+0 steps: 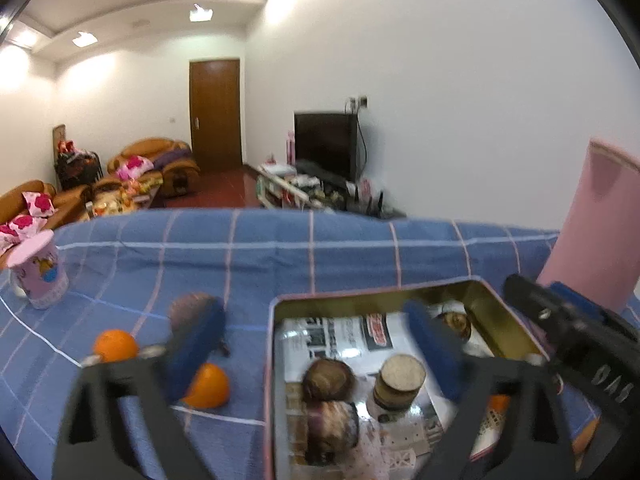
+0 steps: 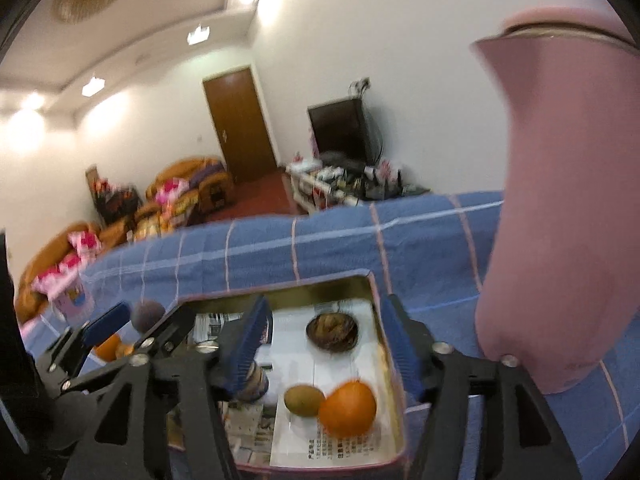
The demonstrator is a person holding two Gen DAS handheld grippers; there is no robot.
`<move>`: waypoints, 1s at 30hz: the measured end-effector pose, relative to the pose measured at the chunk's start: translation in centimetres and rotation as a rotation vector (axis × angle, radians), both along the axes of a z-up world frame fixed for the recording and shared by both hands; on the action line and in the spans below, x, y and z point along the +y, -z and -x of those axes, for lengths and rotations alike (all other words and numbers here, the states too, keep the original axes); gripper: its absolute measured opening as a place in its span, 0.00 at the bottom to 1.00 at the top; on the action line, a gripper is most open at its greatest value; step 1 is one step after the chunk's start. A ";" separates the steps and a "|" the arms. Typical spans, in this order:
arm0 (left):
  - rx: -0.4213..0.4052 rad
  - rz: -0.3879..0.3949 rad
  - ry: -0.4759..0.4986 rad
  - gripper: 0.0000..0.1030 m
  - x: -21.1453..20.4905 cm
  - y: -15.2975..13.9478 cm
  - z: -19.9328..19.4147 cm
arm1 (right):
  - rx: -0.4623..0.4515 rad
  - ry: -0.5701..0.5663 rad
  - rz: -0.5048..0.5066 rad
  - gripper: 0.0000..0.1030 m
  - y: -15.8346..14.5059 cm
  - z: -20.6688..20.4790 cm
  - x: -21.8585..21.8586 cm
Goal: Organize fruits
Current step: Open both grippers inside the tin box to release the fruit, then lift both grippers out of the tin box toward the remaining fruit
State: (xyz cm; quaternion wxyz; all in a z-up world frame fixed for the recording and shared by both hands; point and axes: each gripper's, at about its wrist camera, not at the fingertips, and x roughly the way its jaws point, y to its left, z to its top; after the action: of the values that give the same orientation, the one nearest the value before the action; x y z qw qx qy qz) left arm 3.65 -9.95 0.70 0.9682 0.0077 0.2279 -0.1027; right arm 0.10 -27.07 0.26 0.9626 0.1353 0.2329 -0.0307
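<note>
In the left wrist view, printed paper lining the metal tin (image 1: pixel 500 320) is seen, its text too blurred to read. The left gripper (image 1: pixel 316 344) is held released, jaws wide and empty; two smooth oranges (image 1: pixel 116 345) lie left of them on the checked cloth (image 1: pixel 280 248).

In the right wrist view, the right gripper (image 2: pixel 324 340) is likewise spread, nothing grasped; an orange (image 2: pixel 348 408) and fuzzy kiwi (image 2: pixel 303 400) lie in the tin between its jaws.
</note>
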 end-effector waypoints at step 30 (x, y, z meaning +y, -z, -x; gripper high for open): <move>-0.098 -0.058 -0.078 1.00 4.7 0.3 3.1 | -0.135 0.179 0.195 0.86 -0.9 3.9 2.6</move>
State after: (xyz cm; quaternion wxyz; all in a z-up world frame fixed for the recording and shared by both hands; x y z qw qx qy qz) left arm 0.59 -5.28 0.36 0.9808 0.0317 0.1834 -0.0576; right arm -3.76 -24.46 1.13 0.9780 0.0629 0.1507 -0.1296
